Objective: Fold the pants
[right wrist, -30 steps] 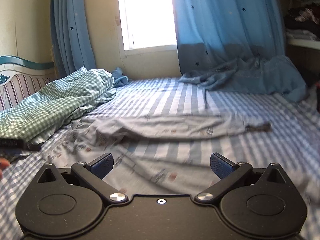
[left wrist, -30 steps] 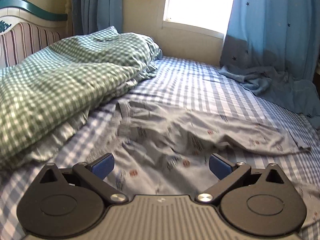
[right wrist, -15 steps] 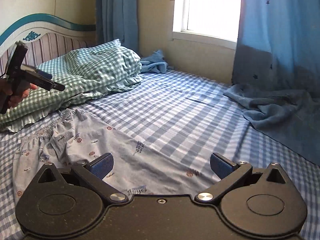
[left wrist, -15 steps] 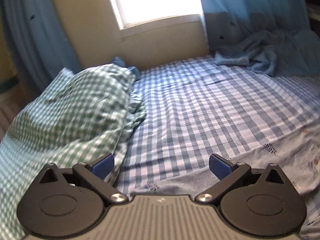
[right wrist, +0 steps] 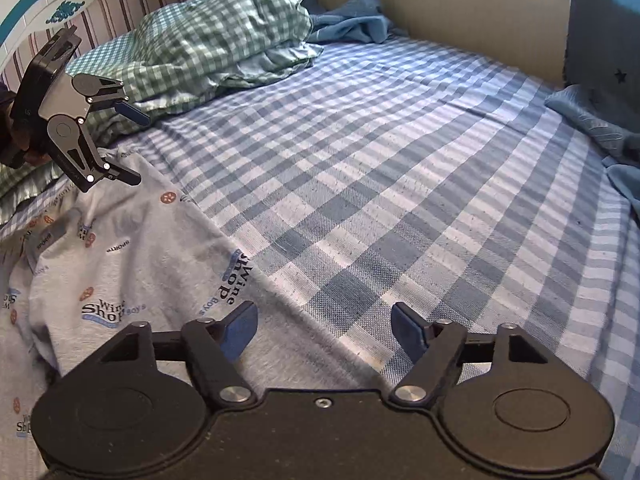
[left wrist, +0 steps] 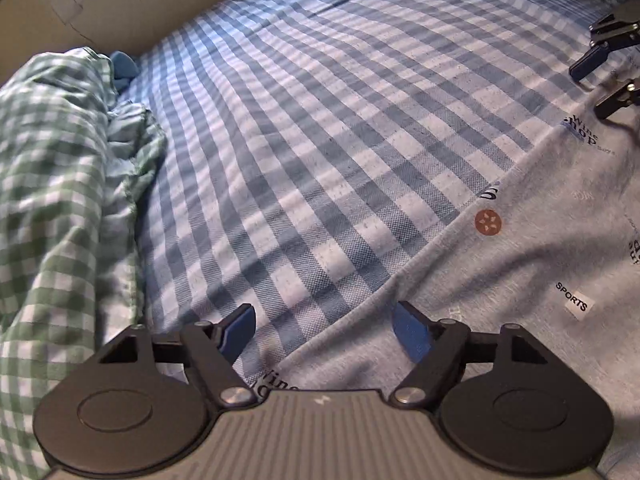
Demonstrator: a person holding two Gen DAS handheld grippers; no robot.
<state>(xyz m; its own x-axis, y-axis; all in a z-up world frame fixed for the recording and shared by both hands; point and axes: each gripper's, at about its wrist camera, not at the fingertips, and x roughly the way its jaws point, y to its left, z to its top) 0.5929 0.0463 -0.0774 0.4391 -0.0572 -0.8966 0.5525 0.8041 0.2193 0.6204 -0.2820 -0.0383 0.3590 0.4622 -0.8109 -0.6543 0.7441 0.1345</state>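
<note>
Both grippers hang spread and empty over the far edge of the pants (left wrist: 540,248), which lie flat on the checked sheet (left wrist: 320,100) of the bed. Seen through its own camera, the left gripper (left wrist: 324,326) straddles that edge: its right finger sits above grey cloth, its left finger above bare sheet. The right gripper (right wrist: 324,326) mirrors this, with its left finger over the printed fabric and its right finger over the sheet. Neither tool pinches anything, and I cannot tell whether either touches the cloth.

The edge runs as one long straight line between the two tools, slanting across each view, so the pants' long axis lies roughly from one gripper to the other. In the right wrist view the left gripper shows up the line towards the green gingham quilt (right wrist: 208,28) and the striped headboard (right wrist: 100,12); in the left wrist view the right gripper shows at the upper right, also low over the cloth. The body of the garment spreads back from the edge towards the person.

My reading is that each tool is equally near its own stretch of edge, and the coming grasp depends on both closing on that same line, so the fabric lifts evenly and folds back across its width
</note>
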